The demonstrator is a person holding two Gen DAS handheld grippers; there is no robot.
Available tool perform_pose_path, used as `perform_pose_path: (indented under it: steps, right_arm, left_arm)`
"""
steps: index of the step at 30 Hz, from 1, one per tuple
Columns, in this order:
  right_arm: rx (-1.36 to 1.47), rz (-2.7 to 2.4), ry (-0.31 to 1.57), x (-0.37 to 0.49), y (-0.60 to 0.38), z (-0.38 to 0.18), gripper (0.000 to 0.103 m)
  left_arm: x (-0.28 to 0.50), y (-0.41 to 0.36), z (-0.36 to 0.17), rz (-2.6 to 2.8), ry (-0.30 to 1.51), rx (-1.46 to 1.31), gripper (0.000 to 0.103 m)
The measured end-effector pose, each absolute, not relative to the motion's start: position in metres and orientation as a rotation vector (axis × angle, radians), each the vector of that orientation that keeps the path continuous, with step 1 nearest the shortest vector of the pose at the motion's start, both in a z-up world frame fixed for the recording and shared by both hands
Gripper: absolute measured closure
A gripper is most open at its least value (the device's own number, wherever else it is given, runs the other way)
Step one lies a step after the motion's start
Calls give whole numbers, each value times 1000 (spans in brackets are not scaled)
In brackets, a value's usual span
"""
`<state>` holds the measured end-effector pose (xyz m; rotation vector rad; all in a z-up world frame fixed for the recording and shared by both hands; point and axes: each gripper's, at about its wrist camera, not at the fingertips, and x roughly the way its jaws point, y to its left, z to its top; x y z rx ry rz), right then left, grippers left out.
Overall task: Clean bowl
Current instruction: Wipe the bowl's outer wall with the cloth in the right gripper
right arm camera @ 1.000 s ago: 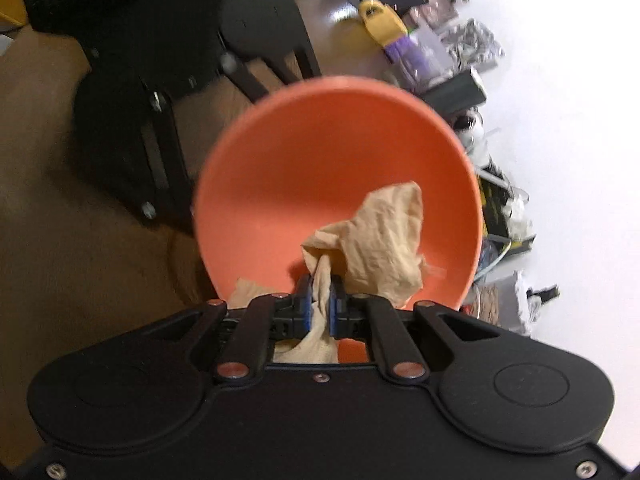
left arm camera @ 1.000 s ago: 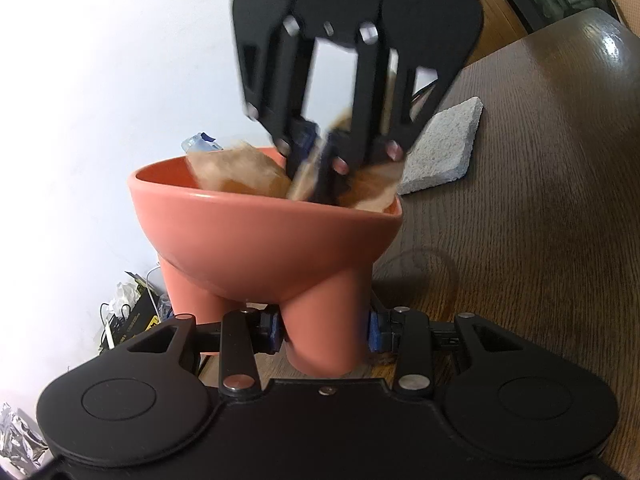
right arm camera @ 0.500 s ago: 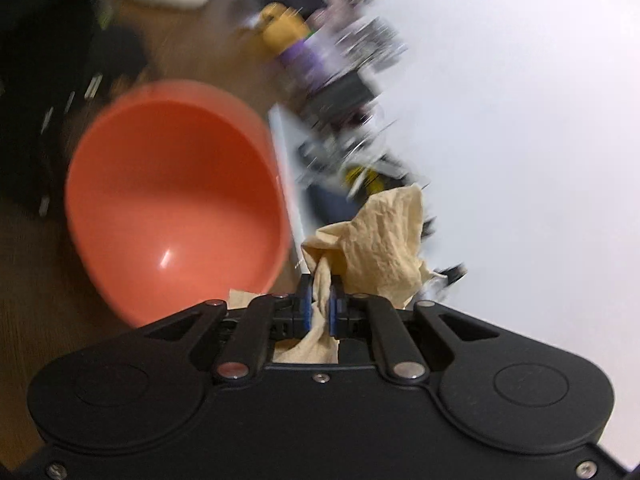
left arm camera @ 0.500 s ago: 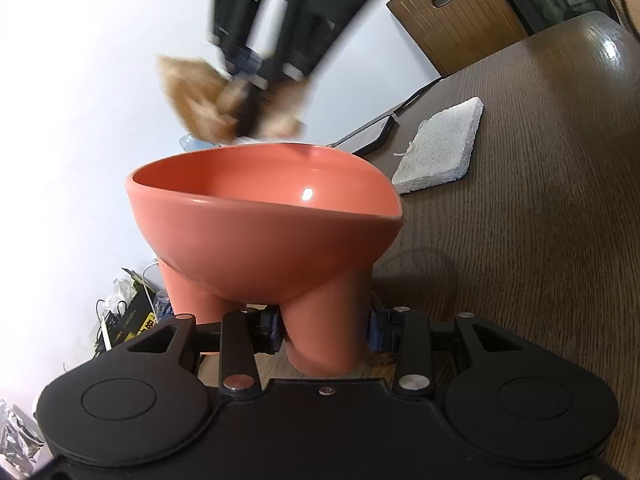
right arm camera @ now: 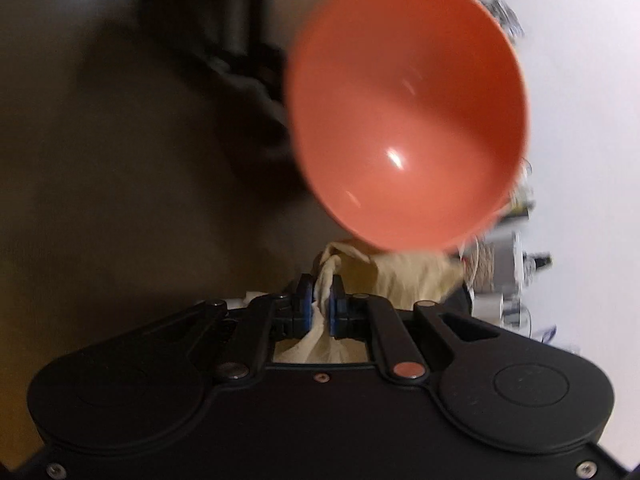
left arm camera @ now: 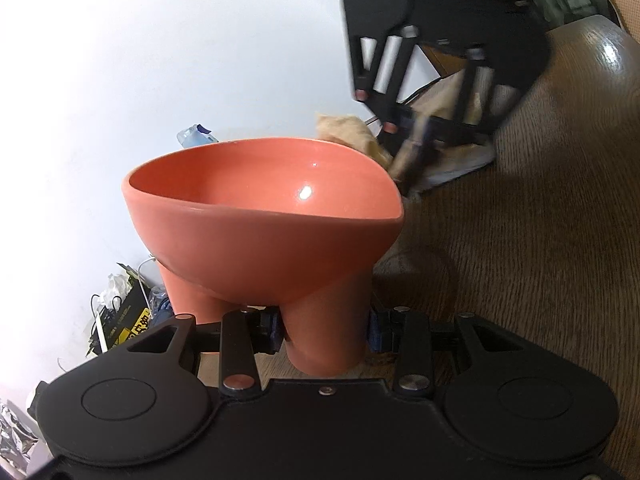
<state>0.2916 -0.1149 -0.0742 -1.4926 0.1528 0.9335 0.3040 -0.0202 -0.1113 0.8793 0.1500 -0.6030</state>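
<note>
you hold one coral-red bowl (left arm camera: 260, 216) by one of its stubby legs, clamped between the blue pads of your left gripper (left arm camera: 324, 330), so it stands upright at the edge of the dark wooden table (left arm camera: 540, 240). two legs show under the bowl from the left wrist view; the inside is bare and glossy, with one bright glint near the bottom. your right gripper (right arm camera: 322, 306) is pinched tight on one crumpled tan cloth (right arm camera: 400, 276), which bunches out past its two blue pads just below the bowl's rim in the right wrist view. from the left wrist view that gripper hangs blurred beyond the bowl's far right side, outside the rim, with the cloth trailing beside it. one pale grey pad (left arm camera: 460, 162) lies on the table under it. loose clutter sits on the floor by the white wall (left arm camera: 120, 60).
</note>
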Motion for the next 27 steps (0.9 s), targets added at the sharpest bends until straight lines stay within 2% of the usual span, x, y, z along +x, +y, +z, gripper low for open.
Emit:
perform_pose_path:
  steps: [12,21,27]
  right_arm:
    - [-1420,1182,-21,234,-78,-25,96]
    - [-1242,1099,-200,253,-67,24,96]
    - [-1188,992,-231,289,-55,45,95]
  left_arm:
    - [306,-21,-111,-599,145,883,66]
    - [307,-22,-111,-598,143,885,66]
    - [306,-25,-111,-598,143,885,66]
